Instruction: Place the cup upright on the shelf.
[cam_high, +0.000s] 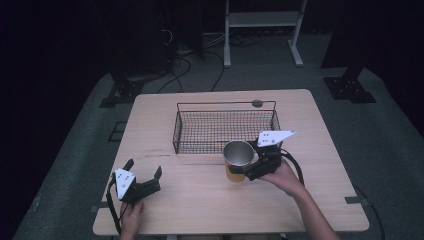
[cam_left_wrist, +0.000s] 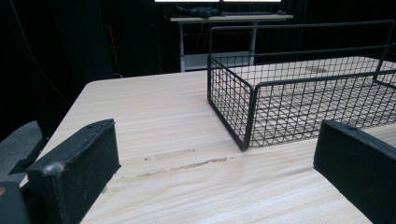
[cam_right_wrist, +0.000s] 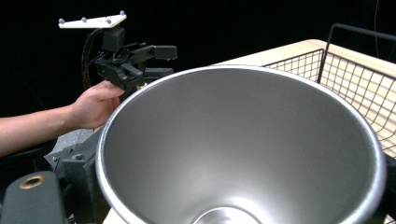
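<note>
darkness swallows the room past the table (cam_high: 165, 210), so only cables and a pale shelf frame (cam_high: 262, 20) can be made out there. the right gripper (cam_high: 248, 161) is clamped on a metal cup (cam_high: 238, 155), jaws closed against its sides; in the right gripper view the cup's (cam_right_wrist: 243, 144) brushed steel interior hides most of the jaws and its lower edge is cut off. the cup's orange-yellow lower body is partly hidden by its flared rim in the high view; it stands just in front of the wire basket (cam_high: 180, 131), near its right end. the basket (cam_left_wrist: 233, 100) is black mesh, rectangular, shallow. the left gripper (cam_high: 144, 172) sits near the table's front left, jaws spread wide, holding nothing. the tabletop is light wood grain with faint scuffs.
</note>
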